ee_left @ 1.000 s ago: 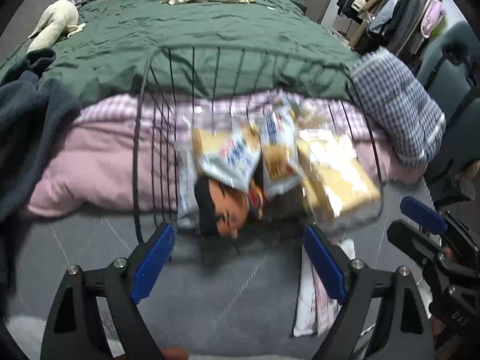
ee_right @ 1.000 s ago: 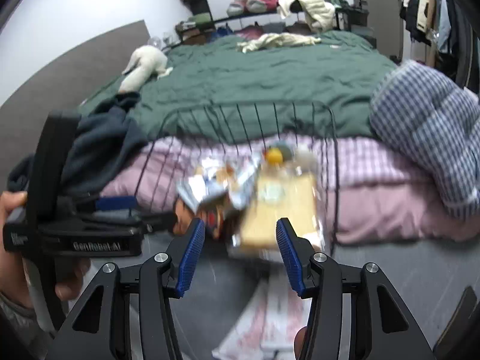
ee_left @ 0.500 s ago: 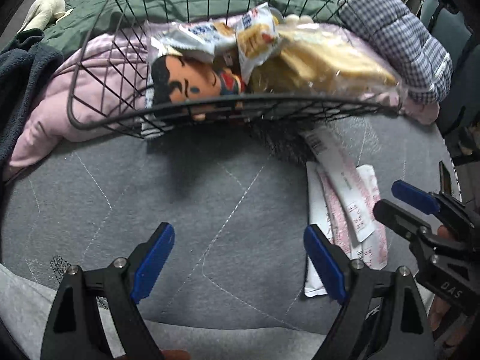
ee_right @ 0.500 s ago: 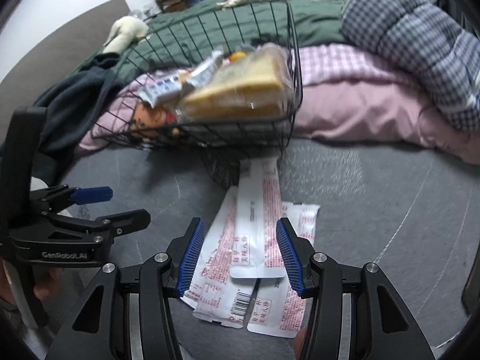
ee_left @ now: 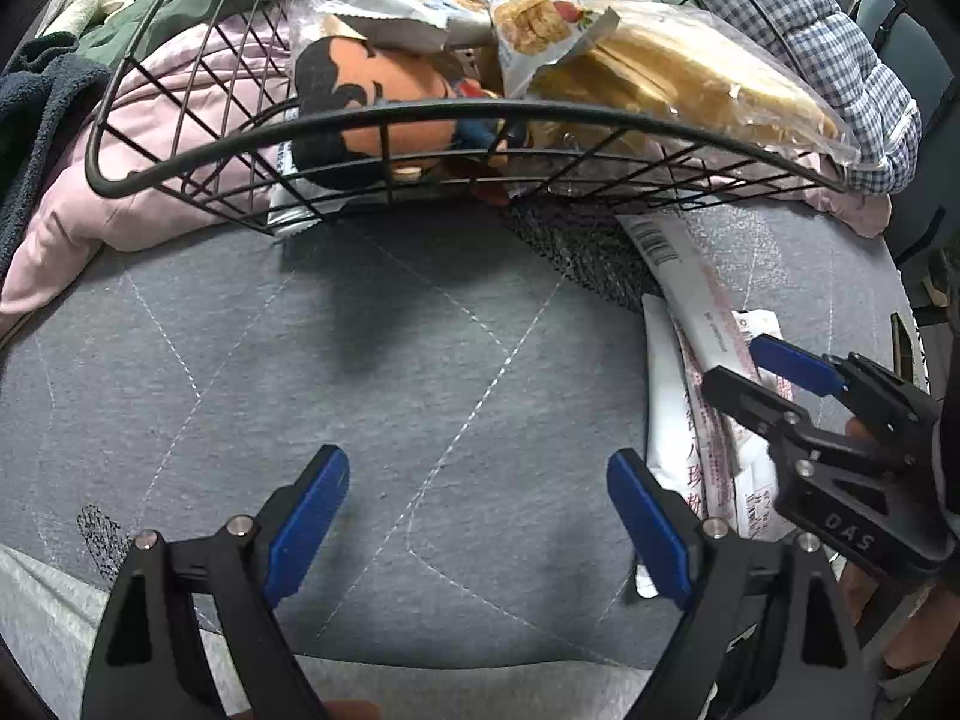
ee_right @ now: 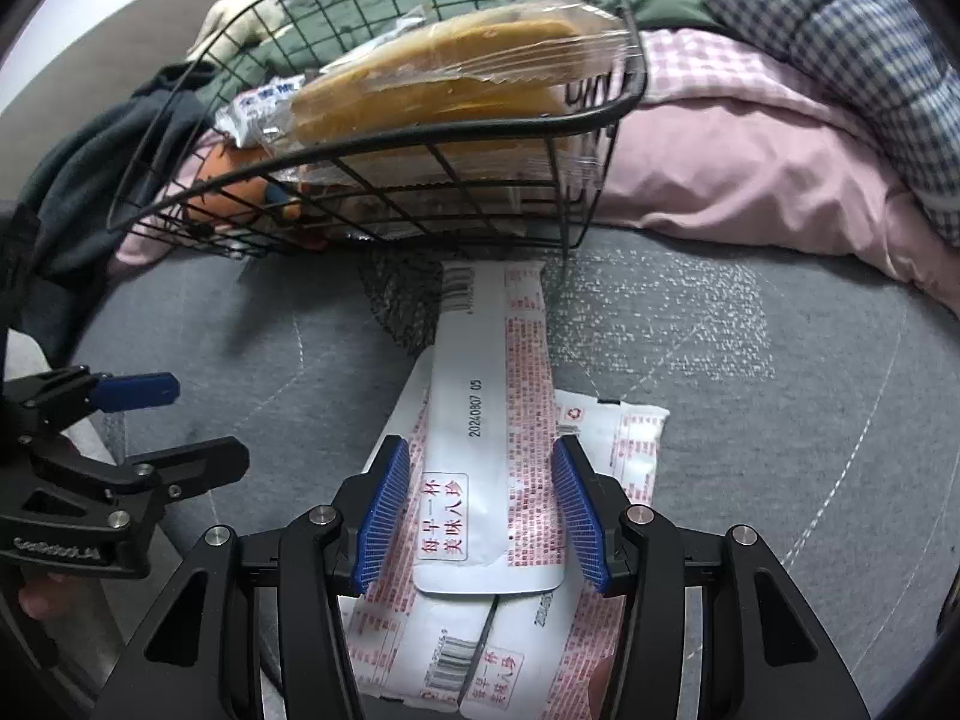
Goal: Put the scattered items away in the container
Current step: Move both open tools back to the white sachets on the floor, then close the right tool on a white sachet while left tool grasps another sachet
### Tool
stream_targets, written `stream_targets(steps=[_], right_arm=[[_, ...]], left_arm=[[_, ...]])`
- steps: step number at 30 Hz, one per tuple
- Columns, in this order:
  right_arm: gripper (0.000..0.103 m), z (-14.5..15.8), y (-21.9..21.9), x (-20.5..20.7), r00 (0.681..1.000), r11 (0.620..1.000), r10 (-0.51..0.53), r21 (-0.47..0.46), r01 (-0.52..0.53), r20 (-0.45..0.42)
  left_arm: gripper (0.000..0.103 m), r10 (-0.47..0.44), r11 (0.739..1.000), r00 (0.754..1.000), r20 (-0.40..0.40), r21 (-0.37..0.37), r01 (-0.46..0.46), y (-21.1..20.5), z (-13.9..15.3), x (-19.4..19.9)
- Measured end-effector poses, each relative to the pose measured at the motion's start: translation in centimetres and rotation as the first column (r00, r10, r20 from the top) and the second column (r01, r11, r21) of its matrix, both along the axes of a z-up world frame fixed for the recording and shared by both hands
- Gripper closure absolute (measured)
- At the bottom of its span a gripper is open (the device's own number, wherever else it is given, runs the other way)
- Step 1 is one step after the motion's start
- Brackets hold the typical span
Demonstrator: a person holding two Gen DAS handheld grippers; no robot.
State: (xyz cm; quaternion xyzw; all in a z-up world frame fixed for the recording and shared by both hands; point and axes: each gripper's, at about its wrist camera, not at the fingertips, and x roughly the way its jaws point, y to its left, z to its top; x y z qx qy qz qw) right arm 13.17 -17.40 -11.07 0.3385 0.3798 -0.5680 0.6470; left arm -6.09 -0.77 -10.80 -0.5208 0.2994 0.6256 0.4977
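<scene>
Left wrist view, left to right. The left gripper (ee_left: 477,519) hangs over bare grey quilted mat (ee_left: 372,360); its blue pads stand wide apart with nothing between them. From this gripper, the black wire basket (ee_left: 420,114) lies at twelve o'clock, resting on the mat. The basket holds a cartoon-face pouch (ee_left: 372,84), snack packets (ee_left: 534,12) and a clear bag of bread (ee_left: 690,84). The white and red sachets (ee_left: 684,420) lie at about two o'clock from the left gripper, just outside its right pad, apart from both pads.

Right wrist view, left to right. The left gripper (ee_right: 144,420) appears at nine o'clock, fingers parted. The right gripper (ee_right: 480,516) points down at the sachets, which are overlapped flat on the mat (ee_right: 780,390). The top sachet (ee_right: 492,420) runs lengthwise between the two blue pads (ee_right: 384,510), its far end touching the basket (ee_right: 420,132) at twelve o'clock. The pads stand apart at either long edge of this sachet; a narrow gap shows on each side, so no clamping is evident. Two lower sachets (ee_right: 624,438) extend past the pads at five and seven o'clock.
</scene>
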Motion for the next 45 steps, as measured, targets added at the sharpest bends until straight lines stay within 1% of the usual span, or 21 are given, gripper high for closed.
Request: stream_targets(steps=[6,10,13,16,21,25,28,31,34,37,40,42,43,45], right_arm=[[0.053,-0.3,-0.6,0.0,1.0,1.0,-0.006,-0.005,0.006,-0.018],[0.055,0.0,-0.4,-0.1,0.999,1.0,0.005,0.019,-0.004,-0.044],[0.056,0.4,0.5,-1.5,0.999,0.999,-0.019,0.026,0.02,-0.034],[0.056,1.0,2.0,-3.5,0.998,0.999,-0.044,0.025,0.046,-0.047],[0.056,1.6,3.8,-6.7,0.993,0.995,-0.09,0.033,0.093,-0.074],[0.056,1.6,4.8,-8.2,0.991,0.992,-0.115,0.036,0.117,-0.063],[0.056,1.3,5.0,-8.5,0.991,0.991,-0.128,0.034,0.13,-0.043],[0.056,1.4,5.0,-8.4,0.991,0.991,-0.128,0.031,0.129,-0.041],[0.056,1.3,5.0,-8.4,0.991,0.991,-0.131,0.032,0.132,-0.039],[0.056,0.9,5.0,-7.8,0.991,0.991,-0.124,0.039,0.126,-0.039],[0.056,0.5,4.9,-6.7,0.994,0.994,-0.1,0.044,0.102,-0.036],[0.056,0.4,4.8,-5.9,0.996,0.996,-0.083,0.04,0.085,-0.041],[0.056,0.4,4.7,-5.6,0.996,0.996,-0.078,0.036,0.08,-0.043],[0.056,0.4,4.6,-5.4,0.996,0.996,-0.078,0.034,0.079,-0.038]], left_arm=[[0.015,-0.013,1.0,1.0,0.002,-0.005,0.013,-0.2,-0.4,0.6],[0.015,-0.035,0.999,0.999,0.009,-0.004,0.035,0.1,-0.7,2.3],[0.015,-0.064,0.998,0.998,0.022,0.0,0.064,0.4,-0.8,4.0],[0.015,-0.104,0.995,0.994,0.023,0.004,0.104,1.1,-1.1,6.4],[0.015,-0.134,0.991,0.991,0.019,-0.01,0.135,2.9,-2.5,9.2],[0.015,-0.155,0.988,0.988,0.023,-0.01,0.155,3.8,-2.7,10.8],[0.015,-0.169,0.985,0.985,0.012,-0.018,0.17,4.5,-3.3,11.6],[0.013,-0.189,0.982,0.982,0.013,-0.005,0.189,4.6,-3.7,11.7],[0.013,-0.193,0.981,0.981,-0.012,0.0,0.193,4.1,-3.7,10.9],[0.012,-0.142,0.99,0.99,-0.013,-0.014,0.142,3.1,-3.8,8.5],[0.012,-0.064,0.997,0.997,-0.031,-0.035,0.063,2.2,-3.8,6.0],[0.012,-0.031,0.999,0.999,-0.017,-0.044,0.03,1.9,-3.7,4.9],[0.012,-0.024,0.999,1.0,-0.012,-0.042,0.023,1.9,-3.5,4.7],[0.012,-0.008,1.0,1.0,-0.006,-0.012,0.008,1.6,-2.6,4.3]])
